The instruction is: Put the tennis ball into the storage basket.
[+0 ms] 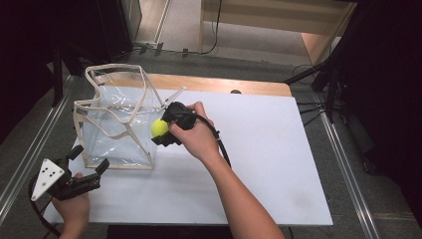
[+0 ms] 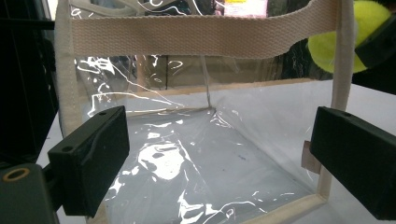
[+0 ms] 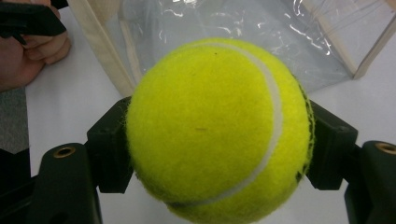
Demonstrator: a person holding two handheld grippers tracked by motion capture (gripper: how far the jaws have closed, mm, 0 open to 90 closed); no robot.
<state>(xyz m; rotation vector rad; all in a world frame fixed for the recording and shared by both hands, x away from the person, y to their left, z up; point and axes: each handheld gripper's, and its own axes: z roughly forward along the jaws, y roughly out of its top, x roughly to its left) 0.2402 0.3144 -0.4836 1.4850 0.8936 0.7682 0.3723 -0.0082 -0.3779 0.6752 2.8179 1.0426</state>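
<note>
Your right gripper [image 1: 160,130] clamps a fuzzy yellow tennis ball [image 1: 159,128] between both jaws, just beside the near right corner of a clear plastic tote bag [image 1: 115,130] trimmed with cream webbing. Lift the ball clear of that soft, sagging rim before lowering it inside. Your left gripper [image 1: 89,159], jaws wide and holding nothing, faces the bag's near side on the white table [image 1: 268,164].
</note>
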